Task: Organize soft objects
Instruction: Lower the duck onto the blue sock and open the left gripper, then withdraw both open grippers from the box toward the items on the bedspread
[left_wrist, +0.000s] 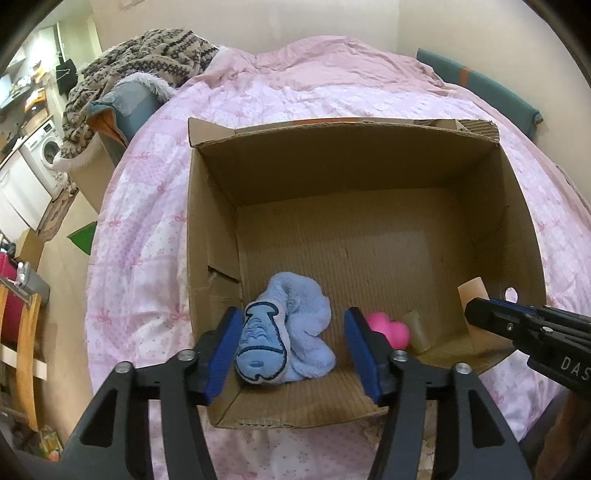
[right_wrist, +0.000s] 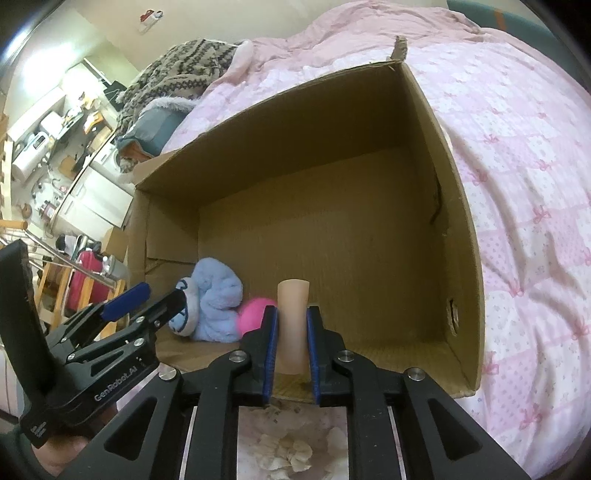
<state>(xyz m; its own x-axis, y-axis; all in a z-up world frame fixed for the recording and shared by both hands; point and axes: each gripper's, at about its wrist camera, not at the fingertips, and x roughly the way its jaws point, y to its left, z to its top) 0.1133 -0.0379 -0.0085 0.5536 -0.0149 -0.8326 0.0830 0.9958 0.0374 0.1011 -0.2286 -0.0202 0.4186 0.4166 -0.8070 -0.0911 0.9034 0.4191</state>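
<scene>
An open cardboard box (left_wrist: 343, 155) (right_wrist: 295, 122) lies on a pink bed. At its near left corner sits a light blue plush (left_wrist: 295, 332) (right_wrist: 218, 295) with an embroidered face. My left gripper (left_wrist: 293, 312) (right_wrist: 162, 295) is open around it; the right pad stands apart from the fabric. A pink ball (left_wrist: 388, 328) (right_wrist: 255, 314) rests beside the plush. My right gripper (right_wrist: 292, 310) (left_wrist: 476, 310) is shut on an upright beige soft piece (right_wrist: 293, 295) (left_wrist: 472, 291) at the box's near edge. A second small beige cylinder (left_wrist: 417, 328) stands next to the ball.
The pink bedspread (left_wrist: 314, 85) (right_wrist: 517, 166) surrounds the box. A patterned knit blanket (left_wrist: 147, 55) (right_wrist: 177, 70) is heaped at the bed's far left corner. Left of the bed are a washing machine (left_wrist: 44, 155), a wooden chair (left_wrist: 26, 332) and a red suitcase (right_wrist: 88, 273).
</scene>
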